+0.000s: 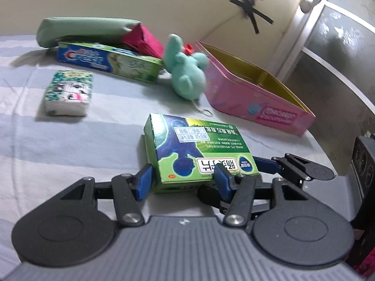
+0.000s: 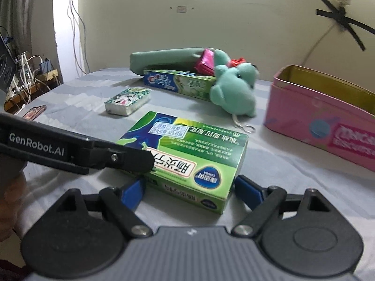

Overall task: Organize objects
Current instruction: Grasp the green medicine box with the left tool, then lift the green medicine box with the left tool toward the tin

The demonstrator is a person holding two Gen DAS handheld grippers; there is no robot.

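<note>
Green box (image 1: 195, 151), blue figure and Chinese print, flat on striped bed (image 1: 70, 145) near front edge. Left gripper (image 1: 185, 180) spread, blue pads flanking box end. Right gripper (image 2: 189, 192) spread, pads beside other corner. Behind: one tissue pack (image 1: 68, 93), one plush (image 1: 187, 70), one Crest box (image 1: 107, 62), one green pouch (image 1: 86, 29). Pink tin (image 1: 257, 91) at right edge, open. Only right view shows cables (image 2: 30, 70) far left.

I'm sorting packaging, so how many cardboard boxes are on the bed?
2. The green medicine box lies nearest, between both grippers' fingers; the Crest toothpaste box lies farther back, against the green pouch. Others may be hidden.
</note>
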